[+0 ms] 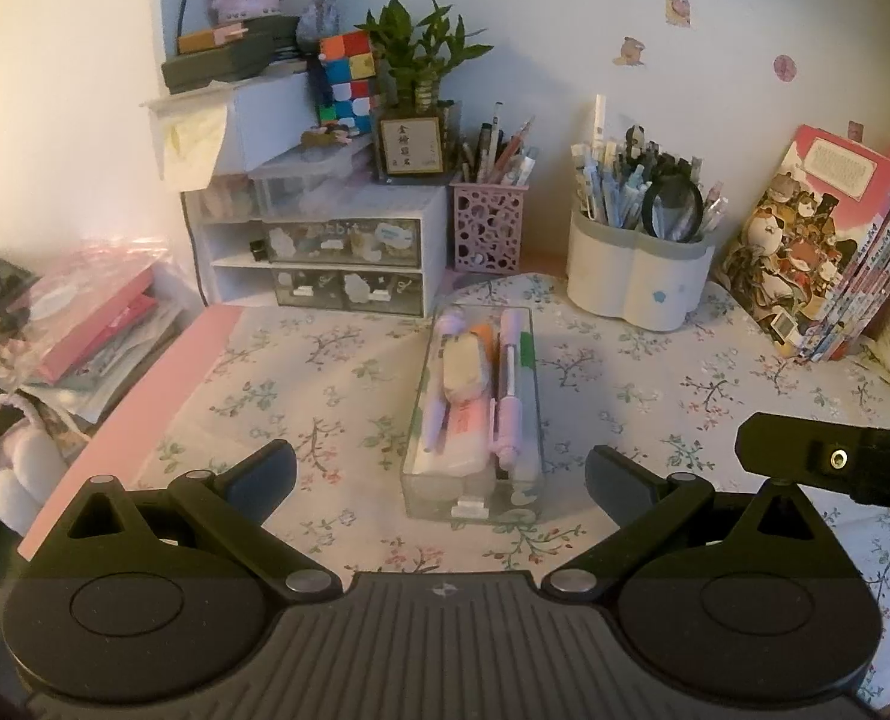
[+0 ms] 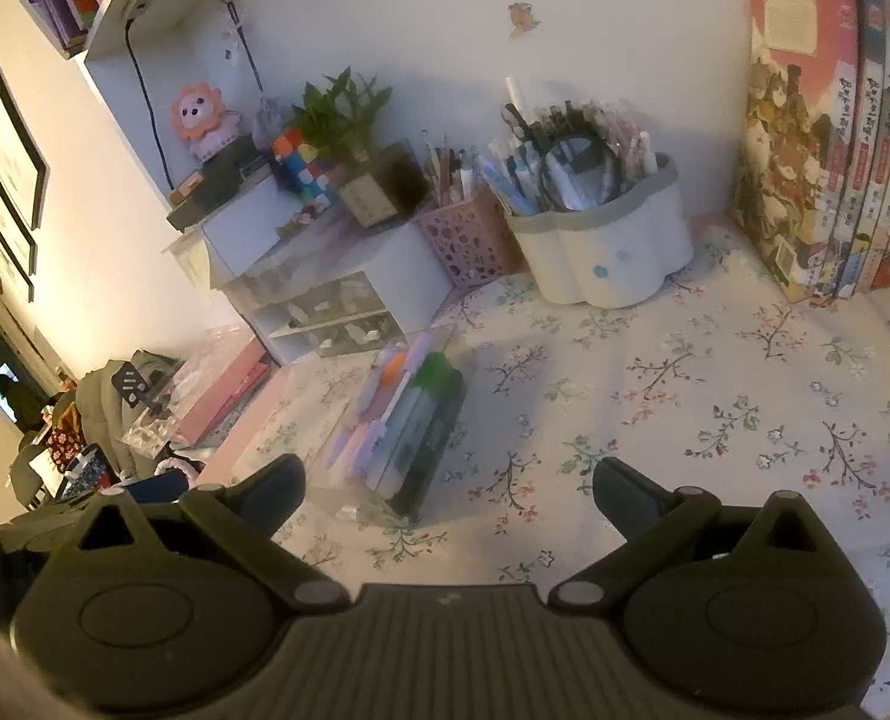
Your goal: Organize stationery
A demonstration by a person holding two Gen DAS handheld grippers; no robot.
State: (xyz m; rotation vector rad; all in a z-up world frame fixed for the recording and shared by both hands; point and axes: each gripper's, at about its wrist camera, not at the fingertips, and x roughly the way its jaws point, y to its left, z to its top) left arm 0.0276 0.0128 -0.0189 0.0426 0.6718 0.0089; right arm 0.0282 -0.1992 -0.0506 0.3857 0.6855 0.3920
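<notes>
1. Stationery lay packed in a clear drawer tray [image 1: 475,414] pulled out onto the floral tablecloth [image 1: 324,372]: pink and lilac pens, an eraser-like block and green-capped markers side by side inside it.
2. We held our left gripper [image 1: 438,474] just short of the tray's near end, jaws spread wide and gripping nothing.
3. Our right gripper [image 2: 448,489] hung to the tray's right, equally wide open and empty, over bare cloth.
4. We judged the step in hand to be taking hold of the tray, probably to return it to the small drawer unit [image 1: 324,252] behind, whose upper middle slot looked open.
5. To do it well, we would have closed on the tray's short front wall squarely, kept it level so the pens stayed put, and lined it up with the slot before pushing.
6. Behind stood a pink lattice pen cup [image 1: 487,228] and a white flower-shaped holder [image 1: 631,282] crammed with pens and a magnifier.
7. Comic books [image 1: 817,252] leaned at the right, a potted plant [image 1: 420,60] and a puzzle cube topped the drawer unit, and stickers dotted the pale wall.
</notes>
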